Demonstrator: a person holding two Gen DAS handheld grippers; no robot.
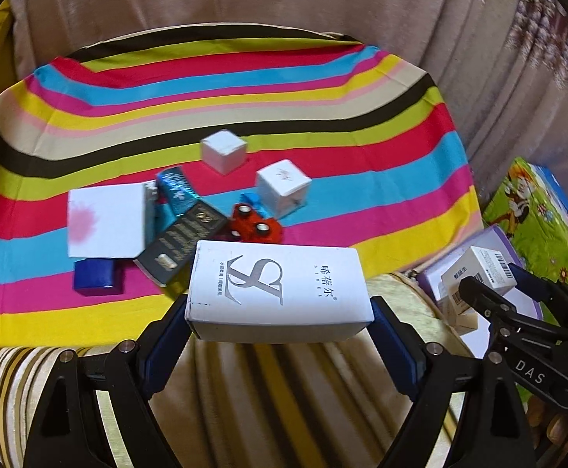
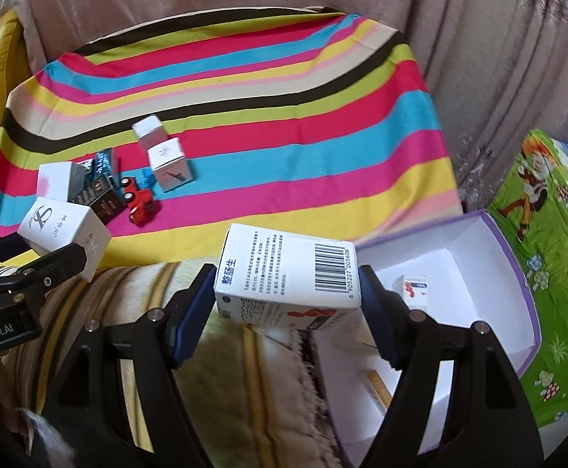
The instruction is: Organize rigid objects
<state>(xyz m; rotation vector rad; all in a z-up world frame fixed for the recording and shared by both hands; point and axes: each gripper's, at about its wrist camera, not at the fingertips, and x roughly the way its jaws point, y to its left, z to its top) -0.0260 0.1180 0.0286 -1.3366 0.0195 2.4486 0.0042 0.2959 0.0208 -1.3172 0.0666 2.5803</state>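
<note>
My left gripper (image 1: 280,312) is shut on a white box with a grey logo (image 1: 280,288), held above the striped cushion edge; it also shows in the right wrist view (image 2: 63,238). My right gripper (image 2: 284,292) is shut on a white medicine box with a barcode (image 2: 287,269), held just left of the open purple-rimmed white box (image 2: 494,280); it also shows in the left wrist view (image 1: 478,273). A small packet (image 2: 414,290) lies inside the purple box. On the striped cloth (image 1: 245,89) lie a red toy car (image 1: 254,228), two white cubes (image 1: 223,150) (image 1: 284,187), a dark box (image 1: 184,241) and others.
A white box with a pink blot (image 1: 106,222), a blue box (image 1: 96,275) and a teal box (image 1: 176,189) lie at the left of the pile. A green cartoon mat (image 2: 549,234) lies under the purple box. Curtains (image 1: 284,0) hang behind.
</note>
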